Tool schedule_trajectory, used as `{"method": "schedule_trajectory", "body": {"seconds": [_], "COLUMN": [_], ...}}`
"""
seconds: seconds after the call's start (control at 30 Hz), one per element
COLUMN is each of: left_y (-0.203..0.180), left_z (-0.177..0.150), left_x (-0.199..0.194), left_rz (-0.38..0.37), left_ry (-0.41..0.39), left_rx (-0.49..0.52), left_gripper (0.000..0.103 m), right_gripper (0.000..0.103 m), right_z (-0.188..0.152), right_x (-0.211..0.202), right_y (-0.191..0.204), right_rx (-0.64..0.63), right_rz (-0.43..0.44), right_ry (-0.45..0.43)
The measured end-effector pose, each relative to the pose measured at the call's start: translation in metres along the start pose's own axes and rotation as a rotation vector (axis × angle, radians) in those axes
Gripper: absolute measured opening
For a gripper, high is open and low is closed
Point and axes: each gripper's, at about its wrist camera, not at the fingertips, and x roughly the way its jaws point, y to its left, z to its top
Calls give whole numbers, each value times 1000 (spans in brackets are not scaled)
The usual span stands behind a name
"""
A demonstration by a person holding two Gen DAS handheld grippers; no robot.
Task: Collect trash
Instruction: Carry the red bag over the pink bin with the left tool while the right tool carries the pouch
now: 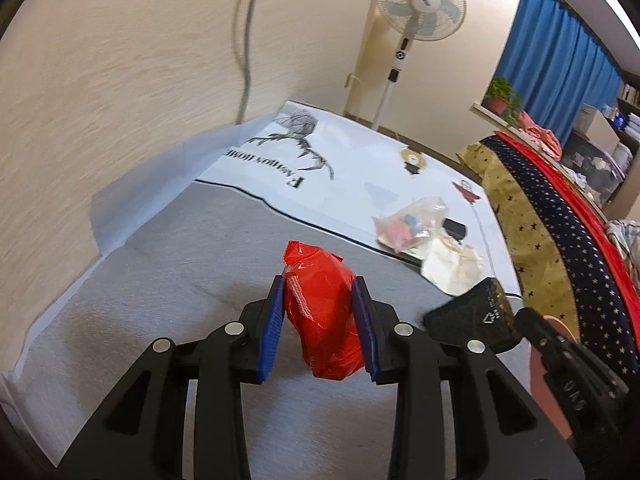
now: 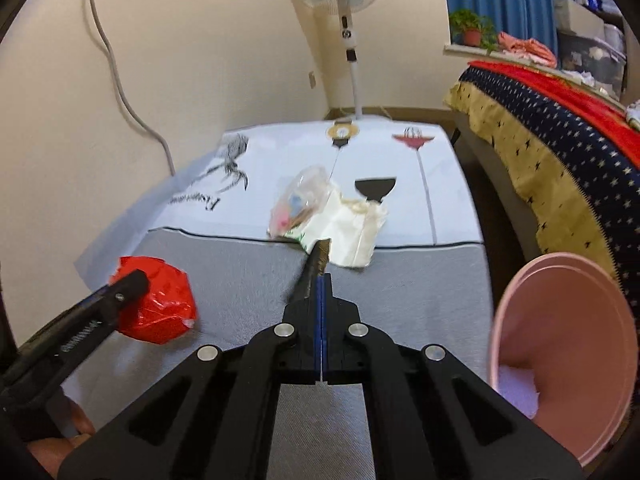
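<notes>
Both grippers loaded over the grey mat.
We have the left gripper (image 1: 319, 320) clamped on the red bag (image 1: 322, 316), held above the mat (image 1: 160, 280). Our right gripper (image 2: 323, 280) is clenched on a black wrapper (image 2: 314, 272), seen edge-on. Clear bag (image 2: 300, 200) and white paper (image 2: 352, 228) lie ahead on the white cloth (image 2: 400, 216); pink bin (image 2: 568, 352) sits right.

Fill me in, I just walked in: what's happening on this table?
A person is collecting trash with tongs in each hand. The left tongs grip a crumpled red bag; the right tongs are shut on a flat black wrapper. A clear bag and white paper remain on the table; a pink bin waits at the right.
</notes>
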Motion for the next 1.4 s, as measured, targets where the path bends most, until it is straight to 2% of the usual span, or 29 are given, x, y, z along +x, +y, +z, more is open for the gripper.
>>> {"method": "schedule_trajectory", "body": {"seconds": [0.53, 0.73, 0.83, 0.93, 1.03, 1.07, 1.1, 1.3, 1.4], "left_y": [-45, -53, -54, -53, -52, -52, -52, -55, -54], "left_z": [-12, -14, -14, -15, -15, -15, -15, -15, -14], "left_x": [-34, -43, -44, -45, -45, -45, -45, -40, -37], "left_rz": [-88, -113, -121, -127, -130, -132, -135, -145, -143], "left_ry": [-22, -25, -22, -19, -17, -16, -15, -8, -6], "left_rx": [157, 181, 179, 180, 169, 164, 159, 162, 161], "left_gripper": [33, 33, 33, 33, 33, 33, 33, 33, 33], "right_gripper": [0, 0, 0, 1, 23, 47, 56, 56, 56], "right_z": [0, 1, -1, -8, -21, -28, -32, -57, -67], "right_x": [-74, -95, -98, -88, -75, -69, -65, -40, -25], "right_y": [-30, -38, -44, -56, -69, -73, -76, -92, -100], "right_rx": [48, 50, 62, 90, 126, 140, 143, 148, 180], "right_rz": [-64, -83, -88, -96, -133, -141, -154, -188, -169], "right_ry": [-86, -111, -102, -41, 15, 35, 46, 138, 195]}}
